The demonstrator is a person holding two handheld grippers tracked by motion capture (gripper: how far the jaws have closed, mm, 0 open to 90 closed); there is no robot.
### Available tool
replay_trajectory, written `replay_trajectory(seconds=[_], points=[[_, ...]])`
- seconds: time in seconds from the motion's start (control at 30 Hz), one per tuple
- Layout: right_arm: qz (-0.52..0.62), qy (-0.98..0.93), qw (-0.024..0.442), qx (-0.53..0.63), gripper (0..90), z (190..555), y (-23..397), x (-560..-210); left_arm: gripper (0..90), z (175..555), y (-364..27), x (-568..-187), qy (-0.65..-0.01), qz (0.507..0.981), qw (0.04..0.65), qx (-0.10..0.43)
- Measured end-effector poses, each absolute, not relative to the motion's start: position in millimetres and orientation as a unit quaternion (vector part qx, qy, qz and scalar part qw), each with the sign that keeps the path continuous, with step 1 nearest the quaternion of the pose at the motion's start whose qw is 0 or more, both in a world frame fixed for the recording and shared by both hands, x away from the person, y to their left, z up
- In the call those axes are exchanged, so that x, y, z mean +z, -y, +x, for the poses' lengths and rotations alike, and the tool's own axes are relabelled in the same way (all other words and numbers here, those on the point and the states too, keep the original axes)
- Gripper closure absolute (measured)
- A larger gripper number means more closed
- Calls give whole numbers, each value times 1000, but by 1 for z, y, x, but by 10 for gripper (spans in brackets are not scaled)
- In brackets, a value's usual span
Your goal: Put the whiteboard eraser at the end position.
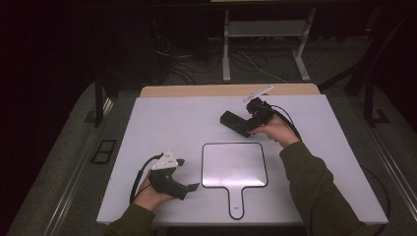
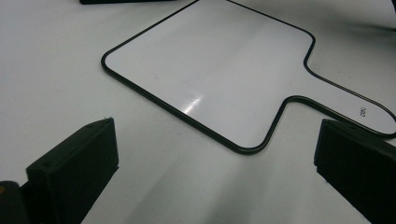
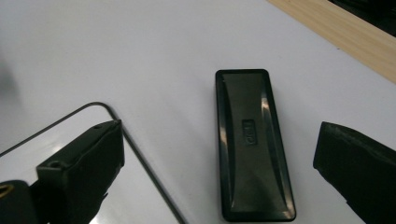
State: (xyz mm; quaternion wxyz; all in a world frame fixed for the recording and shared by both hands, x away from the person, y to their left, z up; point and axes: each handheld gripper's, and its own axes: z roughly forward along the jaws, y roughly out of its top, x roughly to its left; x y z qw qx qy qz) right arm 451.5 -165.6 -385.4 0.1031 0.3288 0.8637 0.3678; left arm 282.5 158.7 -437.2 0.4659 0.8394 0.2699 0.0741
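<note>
step: right gripper point(image 1: 244, 124) hovers over black eraser point(image 3: 252, 144), jaws spread wide, eraser between them, pads not touching
eraser place: flat on table point(image 1: 162, 123), at 12 o'clock of the whiteboard paddle point(image 1: 234, 164)
left gripper point(image 1: 189, 173): released, empty, at 9 o'clock of paddle
next: likely lower and clench on eraser's long sides
hidden: eraser mostly covered by gripper in high view; its label too small to read

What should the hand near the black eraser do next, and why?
Probably lower the right gripper over the flat black rectangular eraser and close on its long sides. Its jaws stand wide open with the eraser lying between them, untouched on the white table. The white paddle-shaped board with a black rim sits beside it, apparently clean.
</note>
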Motion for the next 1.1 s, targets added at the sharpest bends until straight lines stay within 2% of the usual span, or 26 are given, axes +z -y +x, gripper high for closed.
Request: replay_trajectory(seconds=[0.23,0.73,1.1], points=[[330,-859,110,375,8,437,169,-385,0,282,-158,-438,-269,841,464,74],[330,-839,94,422,8,397,183,-393,0,282,-158,-437,-269,842,462,75],[330,-831,107,435,8,373,197,-401,0,282,-159,-437,-270,840,465,76]])
